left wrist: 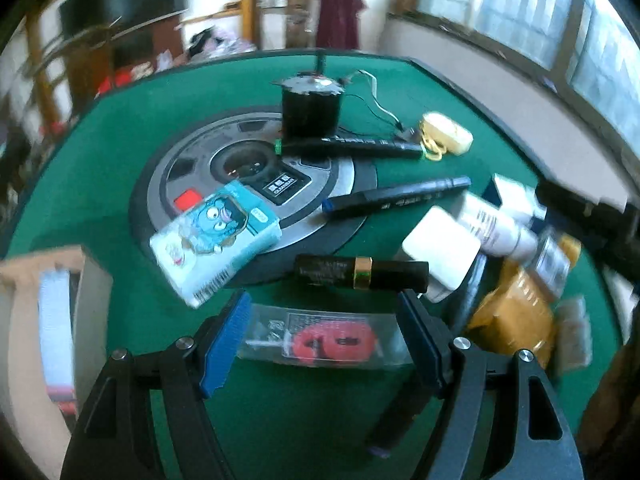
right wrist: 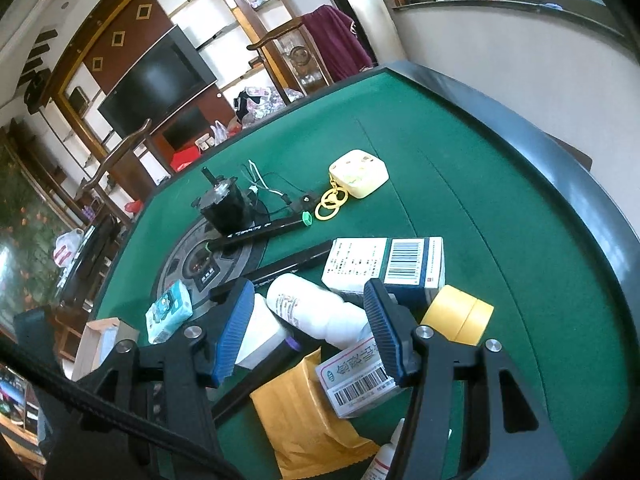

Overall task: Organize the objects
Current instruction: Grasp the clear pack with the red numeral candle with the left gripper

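Right now the clear plastic packet with a red ring-shaped item inside [left wrist: 320,340] lies flat on the green felt tabletop [left wrist: 120,152], low in the left wrist view, squarely between the blue pads of the left gripper [left wrist: 326,340]. Its long axis runs across the frame, pad to pad. Jaws are spread and no pinch looks made yet, so a squeeze would take it endwise. Over in the right wrist view, the right gripper [right wrist: 308,332], also spread, hangs over a white plastic bottle [right wrist: 316,312] lying among the boxes, gripping nothing.
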A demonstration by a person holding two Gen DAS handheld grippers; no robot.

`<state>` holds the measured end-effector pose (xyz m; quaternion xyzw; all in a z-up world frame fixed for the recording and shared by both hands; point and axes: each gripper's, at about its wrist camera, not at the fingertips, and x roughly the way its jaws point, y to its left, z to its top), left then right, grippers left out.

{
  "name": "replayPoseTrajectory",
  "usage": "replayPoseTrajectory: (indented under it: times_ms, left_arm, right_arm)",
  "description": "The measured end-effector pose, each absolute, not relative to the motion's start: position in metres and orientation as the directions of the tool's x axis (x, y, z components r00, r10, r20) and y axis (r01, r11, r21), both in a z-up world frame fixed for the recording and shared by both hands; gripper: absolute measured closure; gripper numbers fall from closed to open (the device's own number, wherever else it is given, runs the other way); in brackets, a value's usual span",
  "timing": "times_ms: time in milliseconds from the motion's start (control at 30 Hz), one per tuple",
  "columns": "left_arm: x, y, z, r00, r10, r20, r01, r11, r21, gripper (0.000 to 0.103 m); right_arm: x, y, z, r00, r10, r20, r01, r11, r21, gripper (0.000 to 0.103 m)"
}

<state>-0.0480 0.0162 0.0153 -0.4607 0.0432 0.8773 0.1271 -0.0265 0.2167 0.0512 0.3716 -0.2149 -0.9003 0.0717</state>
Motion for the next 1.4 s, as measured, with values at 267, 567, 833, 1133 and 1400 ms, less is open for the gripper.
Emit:
replayPoseTrajectory:
  times_ms: [267, 567, 833, 1133, 1400]
  left_arm:
    - [-0.032, 0.024, 0.017, -0.424, 0.264, -0.867, -0.494, -0.869, -0.023, 0.034]
    - [0.006, 0.037, 0.034, -0.370, 0.321, -0.872, -0.669, -0.743, 0.011, 0.034]
    - [-0.067, -0.016, 0.021, -0.364, 0.410, -0.836, -0.462, -0.859, -0.220, 0.034]
    - [-0.040, -0.009, 0.016, -0.133, 0.588, -0.797, -0.532, -0.722, -0.444, 0.033]
    - [0.022, 0.025, 0.038, -0.153, 0.514, -0.844, -0.725, -0.639, -0.257, 0.033]
  right_arm:
    - [-0.028, 0.218, 0.047, -0.699, -0.298, -0.650, -0.038, -0.892, 0.450, 0.048]
    - [-0.027, 0.216, 0.045, -0.690, -0.287, -0.664, -0.047, -0.898, 0.437, 0.046]
    - [-0.028, 0.209, 0.042, -0.686, -0.279, -0.672, -0.036, -0.910, 0.414, 0.045]
    - [-0.028, 0.199, 0.041, -0.675, -0.278, -0.684, -0.011, -0.922, 0.386, 0.044]
    - [-0.027, 0.198, 0.042, -0.674, -0.280, -0.684, -0.010, -0.922, 0.386, 0.044]
